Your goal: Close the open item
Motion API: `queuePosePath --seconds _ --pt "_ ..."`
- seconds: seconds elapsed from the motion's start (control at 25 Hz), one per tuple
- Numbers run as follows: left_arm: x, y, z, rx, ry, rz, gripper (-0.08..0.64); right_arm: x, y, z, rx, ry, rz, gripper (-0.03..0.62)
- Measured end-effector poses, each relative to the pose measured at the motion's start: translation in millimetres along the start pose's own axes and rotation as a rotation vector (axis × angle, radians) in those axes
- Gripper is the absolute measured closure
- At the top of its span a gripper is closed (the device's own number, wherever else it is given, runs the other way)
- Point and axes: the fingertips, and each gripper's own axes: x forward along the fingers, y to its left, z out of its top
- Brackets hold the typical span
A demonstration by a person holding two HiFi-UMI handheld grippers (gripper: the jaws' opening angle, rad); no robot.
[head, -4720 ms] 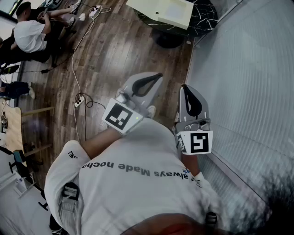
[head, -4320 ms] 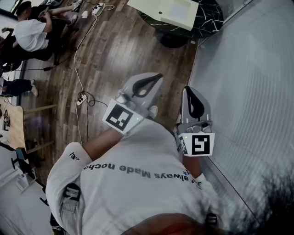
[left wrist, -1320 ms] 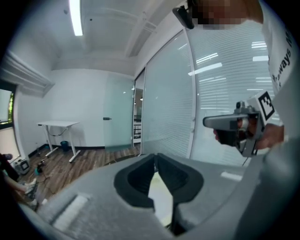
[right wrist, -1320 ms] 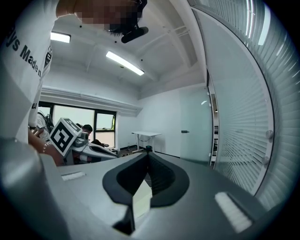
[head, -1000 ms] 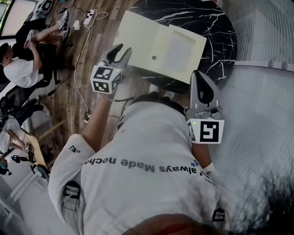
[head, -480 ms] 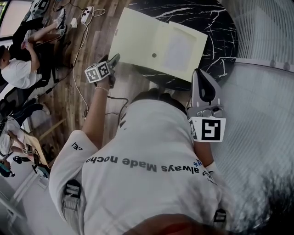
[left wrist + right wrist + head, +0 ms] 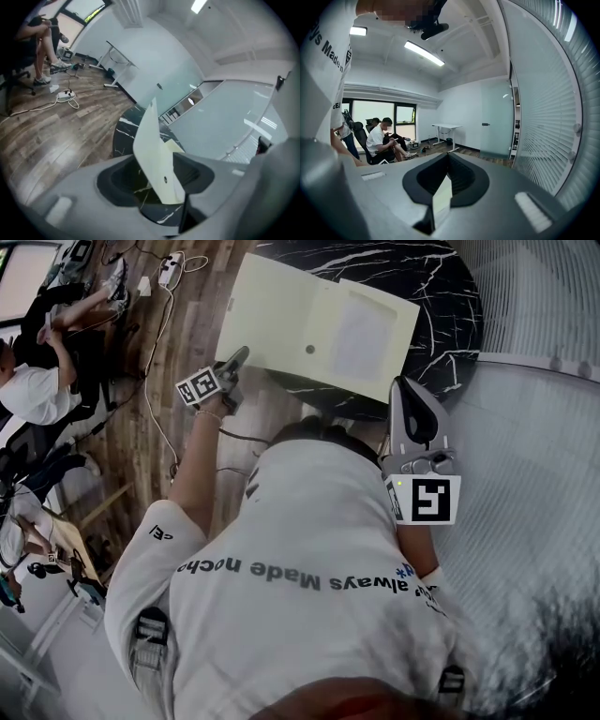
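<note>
Left gripper (image 7: 236,357) at the open pale-yellow card folder (image 7: 281,310) on a round black marble table (image 7: 441,296).
Its jaws, just now closing, stand apart around the folder's left flap; the right gripper (image 7: 405,388) is near the table's edge, jaws together.

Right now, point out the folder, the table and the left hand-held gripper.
folder (image 7: 281,306), head view, its left flap.
table (image 7: 441,282), head view, bare marble top.
left hand-held gripper (image 7: 236,360), head view, between its fingertips; jaws have just been closing, folder flap between them.
</note>
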Motion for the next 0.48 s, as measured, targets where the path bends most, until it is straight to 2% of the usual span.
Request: queuePosePath --seconds 0.08,0.16,0.28,0.48 --pt "7.6 -3.7 -5.6 -0.007 -0.01 -0.053 0.332 -1.3 -1.5 -2.1 0.001 0.004 -0.003 0.591" --pt "10.8 -5.6 -6.9 -0.022 -0.041 -0.079 0.375 -2.9 -2.3 -3.4 0.0 0.006 -0.005 0.591" --pt "9.0 -6.0 -0.3 -0.047 -0.101 -0.082 0.536 -5.3 -4.0 -3.8 0.0 0.006 -0.011 0.591" --pt "6.9 -19.7 7.4 -0.019 -0.123 -0.091 0.553 -8.4 -9.6 -5.5 0.006 0.001 -0.016 0.591"
